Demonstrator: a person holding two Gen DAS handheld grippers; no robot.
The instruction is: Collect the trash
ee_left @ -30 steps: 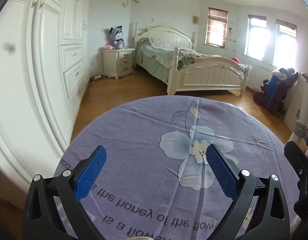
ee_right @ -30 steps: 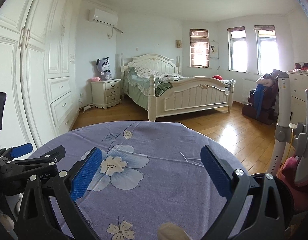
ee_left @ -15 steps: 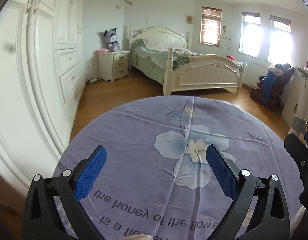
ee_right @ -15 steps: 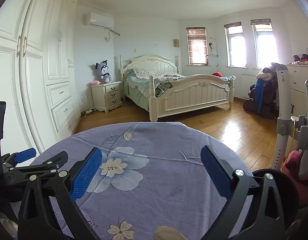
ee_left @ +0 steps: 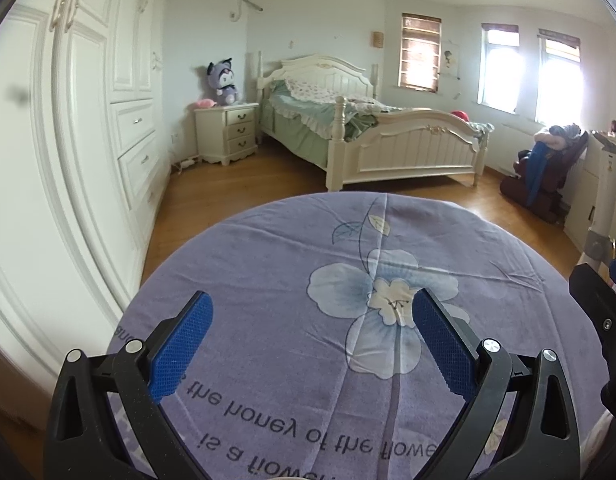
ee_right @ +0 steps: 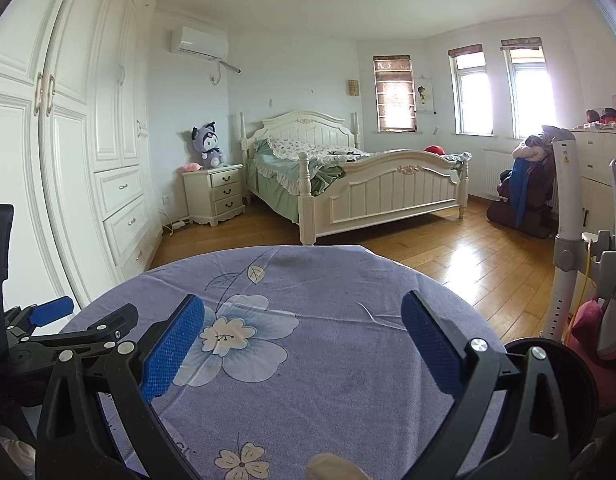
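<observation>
Left wrist view: my left gripper [ee_left: 312, 334] hangs over the round table [ee_left: 508, 248], jaws spread wide, blue pads [ee_left: 180, 340] well apart with nothing between them and nothing touching them.
Right wrist view: my right gripper [ee_right: 304, 338] is likewise splayed wide and empty, its blue pads [ee_right: 172, 350] clear of the cloth as far as I can tell.
Tablecloth: the purple tablecloth [ee_left: 268, 280] covers the whole tabletop, printed with a pale blue flower [ee_left: 382, 304] and a line of upside-down lettering [ee_left: 292, 432] near my left gripper.
Neighbour tool: from the right camera I see the left gripper's black frame [ee_right: 68, 336] just beside my right one, on its left (one blue pad tip shows beyond it).
Trash: I cannot pick out any piece of trash on the cloth in either view; a pale rounded shape [ee_right: 328, 466] at the bottom edge of the right view is too cut off to identify.
Room beyond: white bed [ee_right: 360, 184], nightstand [ee_right: 216, 192] carrying a plush toy [ee_right: 207, 146], white wardrobe [ee_left: 88, 120] on the left, wooden floor [ee_right: 468, 256].
</observation>
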